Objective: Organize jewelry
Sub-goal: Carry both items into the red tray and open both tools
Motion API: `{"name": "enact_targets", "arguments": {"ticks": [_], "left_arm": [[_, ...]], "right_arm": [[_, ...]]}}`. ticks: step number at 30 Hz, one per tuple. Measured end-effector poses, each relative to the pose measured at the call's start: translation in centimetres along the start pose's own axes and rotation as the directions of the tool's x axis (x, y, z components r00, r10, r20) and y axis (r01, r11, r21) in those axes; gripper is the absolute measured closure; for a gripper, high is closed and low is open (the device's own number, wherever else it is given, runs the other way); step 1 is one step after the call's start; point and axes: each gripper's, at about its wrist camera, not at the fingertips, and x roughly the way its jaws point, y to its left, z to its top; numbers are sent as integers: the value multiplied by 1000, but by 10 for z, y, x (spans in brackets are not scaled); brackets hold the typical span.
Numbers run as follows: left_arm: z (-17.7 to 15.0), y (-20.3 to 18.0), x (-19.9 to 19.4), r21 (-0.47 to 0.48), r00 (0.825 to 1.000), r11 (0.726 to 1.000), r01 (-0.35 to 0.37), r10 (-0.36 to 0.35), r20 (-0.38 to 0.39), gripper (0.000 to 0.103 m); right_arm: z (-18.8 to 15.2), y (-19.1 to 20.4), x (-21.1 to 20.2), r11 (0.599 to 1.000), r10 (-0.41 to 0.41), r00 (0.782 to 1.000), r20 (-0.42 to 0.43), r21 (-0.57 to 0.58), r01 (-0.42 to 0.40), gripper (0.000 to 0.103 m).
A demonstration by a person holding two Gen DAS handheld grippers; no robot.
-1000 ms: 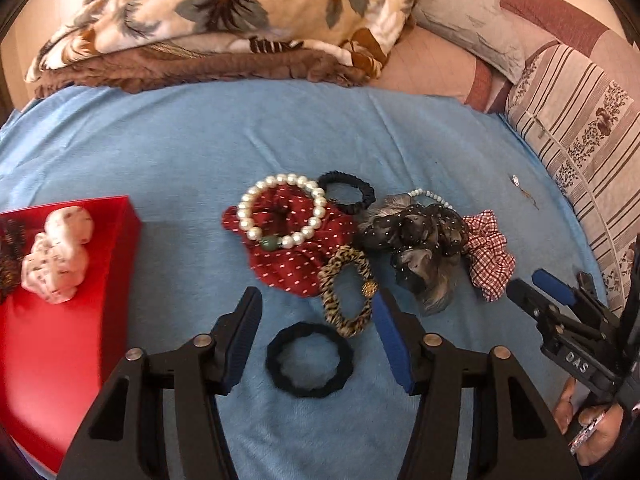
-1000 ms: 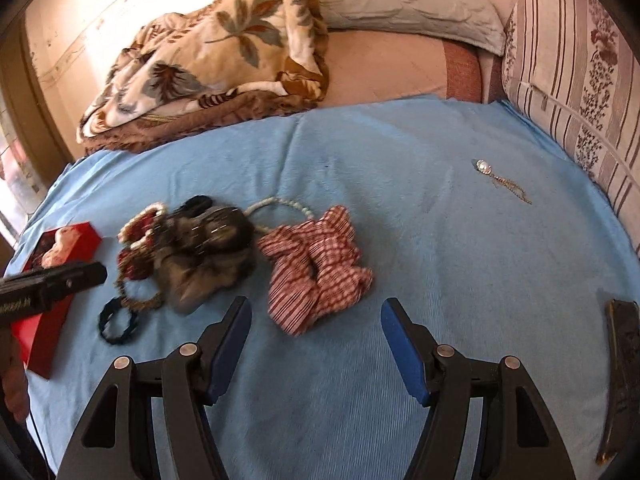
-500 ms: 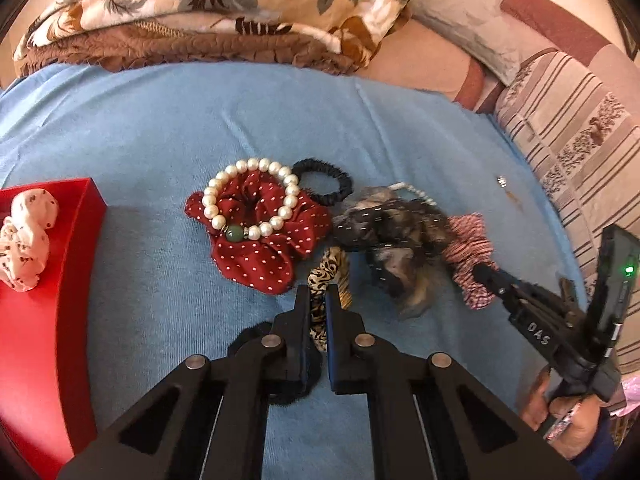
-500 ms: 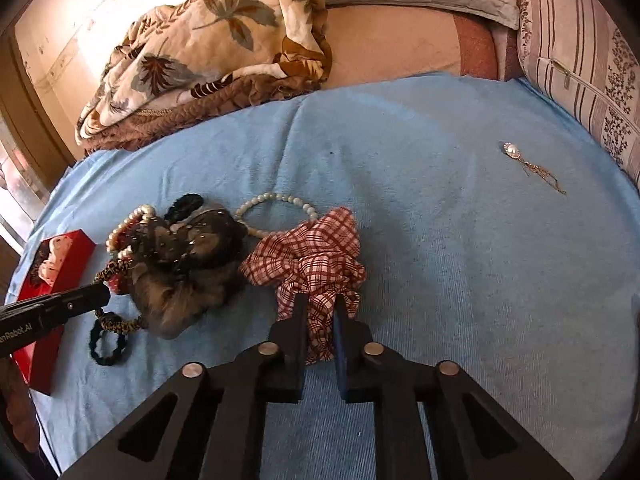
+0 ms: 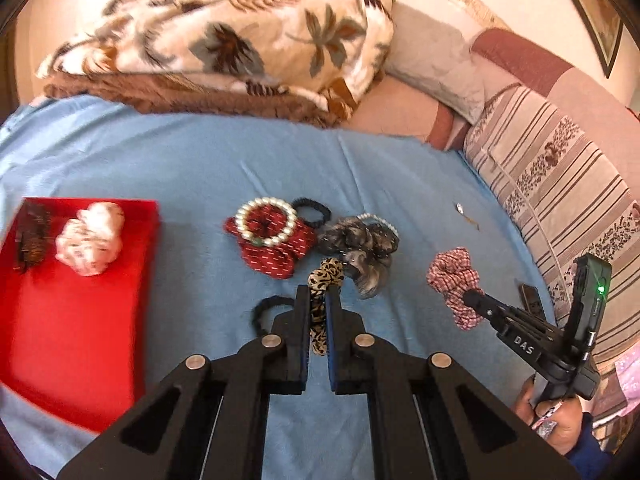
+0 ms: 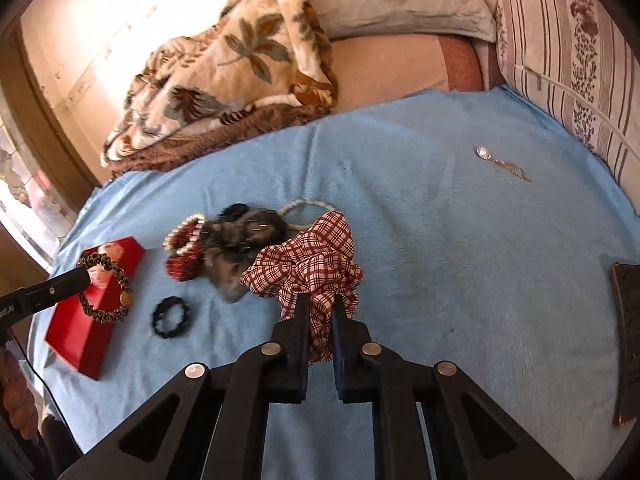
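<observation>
My left gripper (image 5: 318,298) is shut on a leopard-print hair tie (image 5: 325,280) and holds it lifted above the blue sheet; it also shows in the right wrist view (image 6: 106,288), hanging near the red tray (image 6: 86,340). My right gripper (image 6: 320,300) is shut on a red plaid scrunchie (image 6: 312,260), also lifted (image 5: 452,276). On the sheet lie a black hair tie (image 6: 172,317), a red dotted scrunchie (image 5: 276,248) with a pearl bracelet (image 5: 266,222) on it, a grey scrunchie (image 5: 360,244) and a thin black tie (image 5: 314,210).
The red tray (image 5: 80,340) at the left holds a white scrunchie (image 5: 90,240) and a dark clip (image 5: 34,236). A small pendant chain (image 6: 504,164) lies far right. A dark flat object (image 6: 626,340) lies at the right edge. A folded blanket (image 5: 224,52) and pillows line the back.
Both grippers closed from open onto their items, then lifted them. The left one raised the leopard tie and the right one pulled the plaid scrunchie away from the pile.
</observation>
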Motion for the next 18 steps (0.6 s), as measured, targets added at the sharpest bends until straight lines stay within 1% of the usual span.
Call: {"name": "enact_targets", "arguments": {"ticks": [4, 7, 9, 11, 12, 15, 18], "left_arm": [[-10, 23, -30, -28, 998, 999, -42, 43, 42, 97], [-19, 47, -51, -51, 992, 993, -109, 112, 64, 96], [-23, 69, -68, -73, 982, 984, -165, 171, 83, 96], [-27, 86, -81, -91, 973, 976, -200, 208, 97, 96], [-30, 99, -89, -104, 966, 969, -226, 237, 107, 96], [-36, 130, -104, -138, 950, 951, -275, 291, 115, 96], [-41, 162, -111, -189, 940, 934, -303, 325, 102, 96]], "right_arm": [[-3, 23, -16, 999, 29, 1000, 13, -42, -28, 93], [-3, 46, -24, 995, 63, 998, 13, -83, -61, 93], [-3, 67, -26, 989, 89, 996, 9, -118, -87, 93], [-4, 88, -26, 982, 116, 993, -1, -153, -115, 93], [-5, 98, -25, 977, 127, 992, -7, -170, -126, 93], [-6, 128, -21, 963, 156, 987, -28, -218, -158, 93], [-10, 156, -15, 948, 180, 982, -55, -258, -189, 92]]}}
